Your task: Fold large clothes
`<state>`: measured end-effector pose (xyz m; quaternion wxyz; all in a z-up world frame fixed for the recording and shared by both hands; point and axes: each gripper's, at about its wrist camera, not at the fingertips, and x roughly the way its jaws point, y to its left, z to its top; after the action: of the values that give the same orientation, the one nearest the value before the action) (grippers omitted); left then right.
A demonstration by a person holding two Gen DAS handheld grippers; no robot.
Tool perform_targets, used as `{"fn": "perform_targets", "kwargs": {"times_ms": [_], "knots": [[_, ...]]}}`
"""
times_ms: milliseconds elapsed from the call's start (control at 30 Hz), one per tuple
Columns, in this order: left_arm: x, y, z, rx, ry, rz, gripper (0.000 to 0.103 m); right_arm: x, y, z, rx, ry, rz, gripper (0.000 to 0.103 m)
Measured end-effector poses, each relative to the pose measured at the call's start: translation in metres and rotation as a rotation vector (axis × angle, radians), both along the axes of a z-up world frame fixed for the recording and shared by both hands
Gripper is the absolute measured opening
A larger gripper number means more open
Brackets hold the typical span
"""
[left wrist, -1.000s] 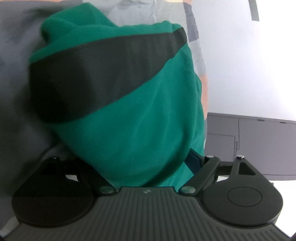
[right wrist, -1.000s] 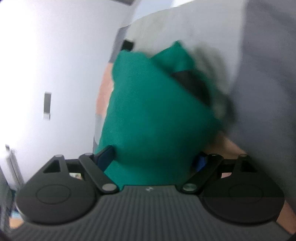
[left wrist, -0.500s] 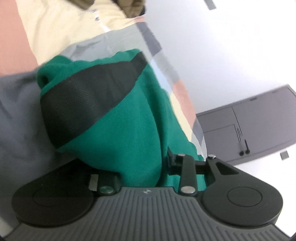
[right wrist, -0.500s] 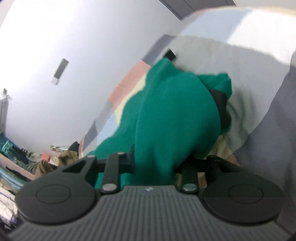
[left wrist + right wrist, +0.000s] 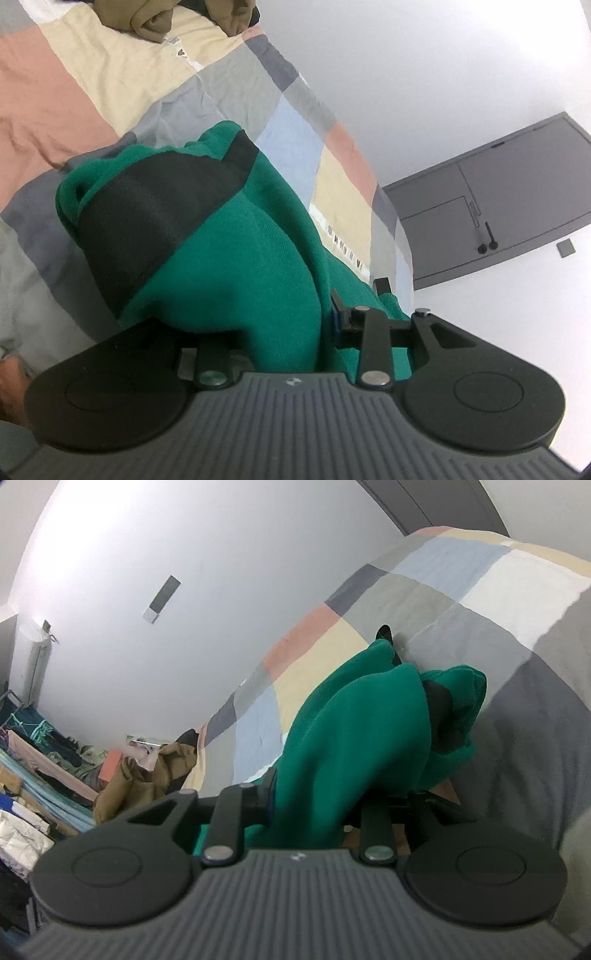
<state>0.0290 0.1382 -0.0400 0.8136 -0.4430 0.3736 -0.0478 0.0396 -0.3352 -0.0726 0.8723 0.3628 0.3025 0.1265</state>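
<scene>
A green garment (image 5: 240,258) with a broad black band (image 5: 147,214) hangs bunched above a patchwork quilt (image 5: 110,85) on a bed. My left gripper (image 5: 258,325) is shut on a thick fold of it; the cloth hides the left finger. In the right wrist view the same green garment (image 5: 354,731) drapes forward from my right gripper (image 5: 343,794), whose jaws are closing with the cloth pinched between them. The garment's far end rests on the quilt (image 5: 424,590).
A heap of brown clothing (image 5: 166,14) lies at the far end of the bed and shows too as brown clothing (image 5: 147,775). A grey cabinet (image 5: 498,206) stands against the white wall. Stacked clothes and bedding (image 5: 37,775) fill the room's left side.
Both grippers went from wide open around the green garment to shut on it, then rose and rolled. The cloth has lifted, and more of the quilt and room shows.
</scene>
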Motion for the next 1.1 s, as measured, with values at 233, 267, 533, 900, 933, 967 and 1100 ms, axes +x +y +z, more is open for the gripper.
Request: {"fn": "perform_targets", "kwargs": {"times_ms": [233, 267, 533, 900, 933, 967, 1100], "knots": [[0.031, 0.011, 0.001, -0.077, 0.072, -0.025, 0.051, 0.018, -0.001, -0.002, 0.040, 0.079, -0.007, 0.036], [0.036, 0.014, 0.002, -0.097, 0.066, -0.025, 0.053, 0.023, -0.003, -0.001, 0.059, 0.083, -0.008, 0.039], [0.080, 0.027, 0.015, -0.129, 0.018, -0.023, 0.060, 0.069, 0.000, 0.013, 0.072, 0.020, 0.031, 0.051], [0.135, 0.042, 0.030, 0.023, -0.200, -0.031, 0.083, 0.134, 0.013, 0.008, -0.030, -0.153, 0.050, 0.069], [0.138, 0.042, 0.029, 0.064, -0.215, -0.026, 0.085, 0.138, 0.014, 0.007, -0.050, -0.173, 0.051, 0.069], [0.141, 0.041, 0.027, 0.104, -0.223, -0.025, 0.085, 0.141, 0.014, 0.006, -0.065, -0.193, 0.054, 0.069], [0.162, 0.033, 0.013, 0.290, -0.193, -0.059, 0.085, 0.149, 0.015, 0.002, -0.145, -0.254, 0.060, 0.071]]}}
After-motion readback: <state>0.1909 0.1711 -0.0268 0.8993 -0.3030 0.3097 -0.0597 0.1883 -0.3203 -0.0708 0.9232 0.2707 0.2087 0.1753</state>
